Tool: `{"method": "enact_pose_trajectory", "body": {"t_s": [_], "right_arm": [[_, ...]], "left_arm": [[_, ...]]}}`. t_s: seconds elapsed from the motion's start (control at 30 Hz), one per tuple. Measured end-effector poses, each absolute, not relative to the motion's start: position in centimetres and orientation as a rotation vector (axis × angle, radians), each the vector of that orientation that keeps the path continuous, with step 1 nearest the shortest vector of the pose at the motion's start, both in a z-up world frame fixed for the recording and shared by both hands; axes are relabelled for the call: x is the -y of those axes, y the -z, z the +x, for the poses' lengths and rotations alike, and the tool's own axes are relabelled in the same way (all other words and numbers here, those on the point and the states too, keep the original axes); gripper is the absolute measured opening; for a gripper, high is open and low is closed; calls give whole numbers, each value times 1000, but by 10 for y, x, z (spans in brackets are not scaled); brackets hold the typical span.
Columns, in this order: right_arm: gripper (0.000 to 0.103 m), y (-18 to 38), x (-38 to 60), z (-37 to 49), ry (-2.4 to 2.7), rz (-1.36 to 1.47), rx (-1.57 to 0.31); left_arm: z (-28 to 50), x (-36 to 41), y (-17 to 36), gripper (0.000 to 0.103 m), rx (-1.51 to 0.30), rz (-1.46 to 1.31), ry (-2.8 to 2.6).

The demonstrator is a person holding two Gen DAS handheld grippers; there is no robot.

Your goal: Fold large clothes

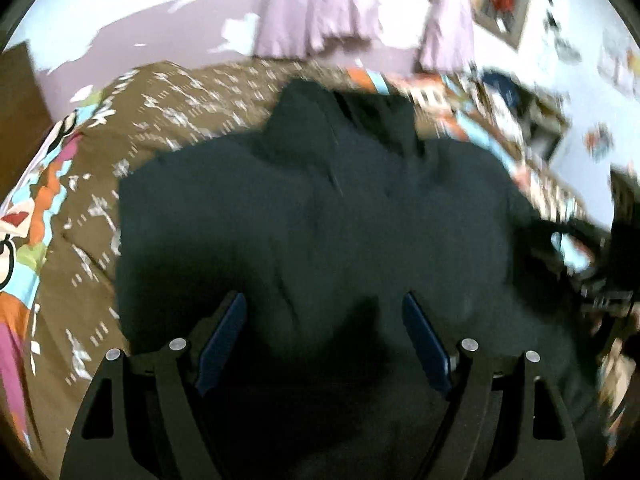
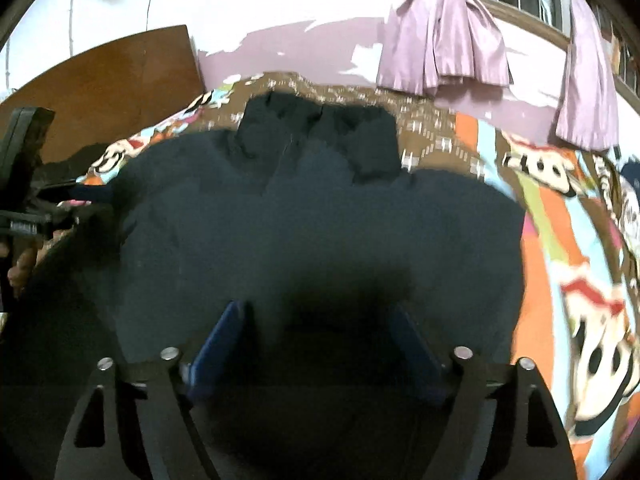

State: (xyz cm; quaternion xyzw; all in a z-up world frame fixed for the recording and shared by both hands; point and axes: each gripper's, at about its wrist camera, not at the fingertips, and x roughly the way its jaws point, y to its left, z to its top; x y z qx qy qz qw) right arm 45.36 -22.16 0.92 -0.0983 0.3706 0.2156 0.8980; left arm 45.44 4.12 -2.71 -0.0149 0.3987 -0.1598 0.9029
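A large dark hooded garment (image 1: pixel 320 208) lies spread on a bed, its hood (image 1: pixel 340 120) at the far end. My left gripper (image 1: pixel 324 300) hovers over the near part of it, jaws wide apart, and I see no cloth pinched between the blue pads (image 1: pixel 224 340). In the right wrist view the same garment (image 2: pixel 320 220) fills the middle and its hood (image 2: pixel 320 136) points away. My right gripper (image 2: pixel 318 308) stands open above the near edge, nothing gripped. The left gripper's body (image 2: pixel 24 184) shows at that view's left edge, with part of a hand below it.
The bedspread (image 1: pixel 80 208) is brown with bright cartoon prints (image 2: pixel 580 280). A wooden headboard (image 2: pixel 112 84) stands at the far left. Lilac curtains (image 2: pixel 444 40) hang from a window on the back wall. Cluttered shelves (image 1: pixel 536 120) blur at the right.
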Motion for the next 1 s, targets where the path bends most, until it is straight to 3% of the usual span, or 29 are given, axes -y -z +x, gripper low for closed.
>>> {"method": "enact_pose_trajectory", "body": {"t_s": [0.27, 0.67, 0.73, 0.8, 0.83, 0.97, 1.0], "right_arm": [[83, -46, 207, 581, -317, -153, -833], [82, -35, 219, 659, -239, -12, -868], [76, -35, 221, 660, -254, 6, -852], [76, -36, 218, 664, -255, 11, -851], [76, -37, 216, 666, -258, 6, -846], [76, -33, 196, 677, -252, -63, -832], [76, -30, 191, 680, -254, -83, -838]], "left_arm": [[551, -49, -39, 82, -738, -107, 225], [664, -20, -3, 81, -834, -55, 122], [669, -20, -2, 71, -811, -69, 148], [673, -20, -1, 39, -800, -86, 202], [674, -20, 0, 30, -791, -88, 219], [675, -11, 6, 8, -779, -21, 214], [674, -10, 6, 7, -780, -20, 219]]}}
